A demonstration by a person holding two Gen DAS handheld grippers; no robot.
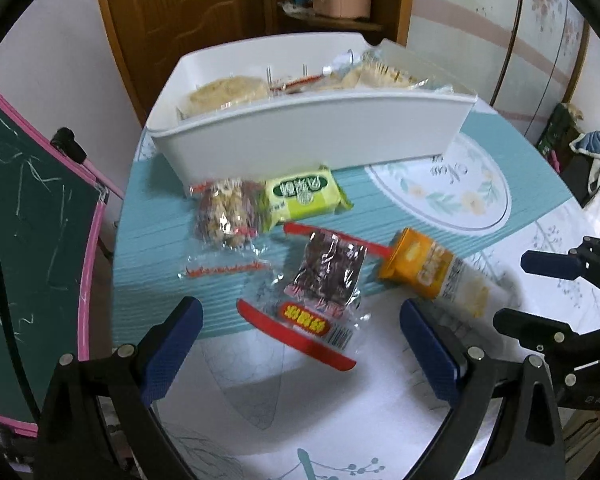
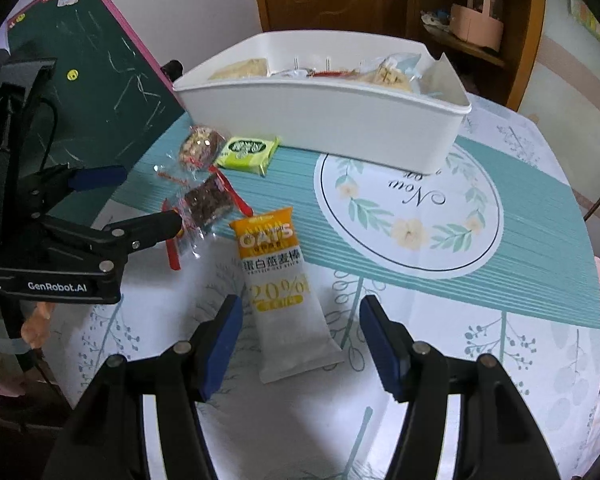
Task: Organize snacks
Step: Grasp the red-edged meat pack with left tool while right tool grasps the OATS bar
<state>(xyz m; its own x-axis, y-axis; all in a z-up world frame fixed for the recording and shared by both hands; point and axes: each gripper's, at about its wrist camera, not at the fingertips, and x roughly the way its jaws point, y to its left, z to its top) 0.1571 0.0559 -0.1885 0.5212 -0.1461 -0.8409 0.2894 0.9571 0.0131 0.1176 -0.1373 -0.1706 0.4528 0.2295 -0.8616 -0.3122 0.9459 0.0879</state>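
Wooden door (image 1: 188,4) behind; chalkboard (image 2: 96,64) (pink-framed) leaning left.

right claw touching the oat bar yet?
Apart. In the right wrist view the right claw stands open astride the oat bar, and bare tablecloth shows between each blue pad and the wrapper's edges.

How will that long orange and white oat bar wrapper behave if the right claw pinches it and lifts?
The oat bar lies flat and looks slim, so probably light. Its glossy wrapper may slip between the pads. The crimped ends will likely flex, while the bar inside should stay fairly stiff. Being flat, it shouldn't roll. The right claw straddles it, open.
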